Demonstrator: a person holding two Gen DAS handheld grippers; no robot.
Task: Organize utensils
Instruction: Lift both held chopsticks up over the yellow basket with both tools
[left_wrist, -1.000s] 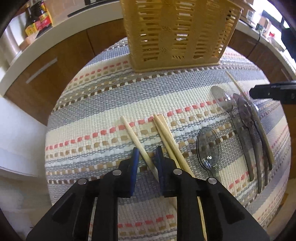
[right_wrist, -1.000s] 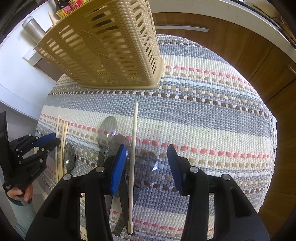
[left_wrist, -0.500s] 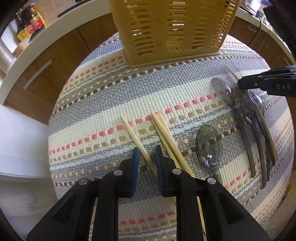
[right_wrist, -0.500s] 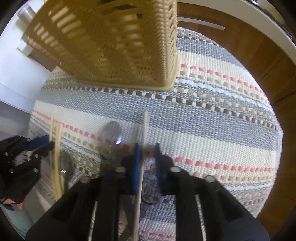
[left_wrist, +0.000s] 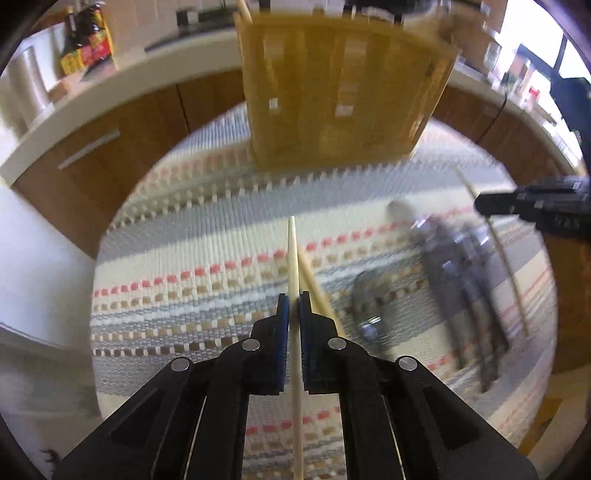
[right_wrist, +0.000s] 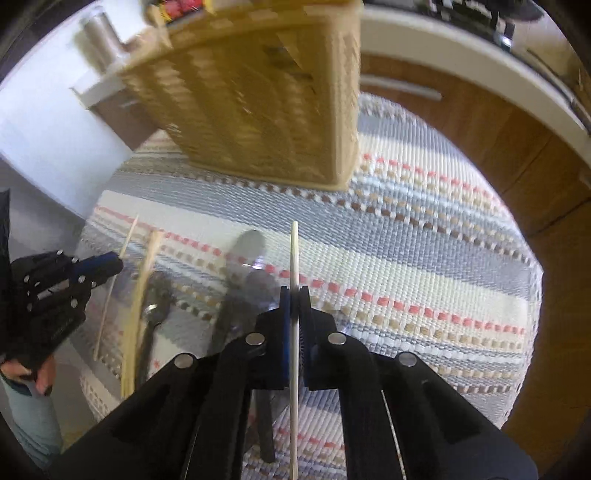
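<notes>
Chopsticks: one chopstick (left_wrist: 293, 266) was clamped between the blue pads of the left gripper (left_wrist: 294, 306), pointing straight ahead along the fingers, lifted off the mat (left_wrist: 207, 236). A second chopstick (right_wrist: 294, 266) was pinched the same way in the right gripper (right_wrist: 294, 299), jaws nearly closed on it, also pointing forward. Loose chopsticks (left_wrist: 314, 284) lay on the mat just right of the left gripper's tip, angled away. Spoons (left_wrist: 458, 266), dark and blurred, lay farther right on the mat; one spoon (left_wrist: 367, 306) sat between them and the loose chopsticks. Basket (left_wrist: 343, 88), yellow, slotted, stood at the far edge of the mat, ahead of both grippers; stick tips showed above its rim. In the right view the left gripper (right_wrist: 110, 264) was at the left edge, its chopstick (right_wrist: 114, 288) raised. Mat covered a round tabletop; wooden cabinets (left_wrist: 122, 136) behind. Motion blur was heavy in both views.
</notes>
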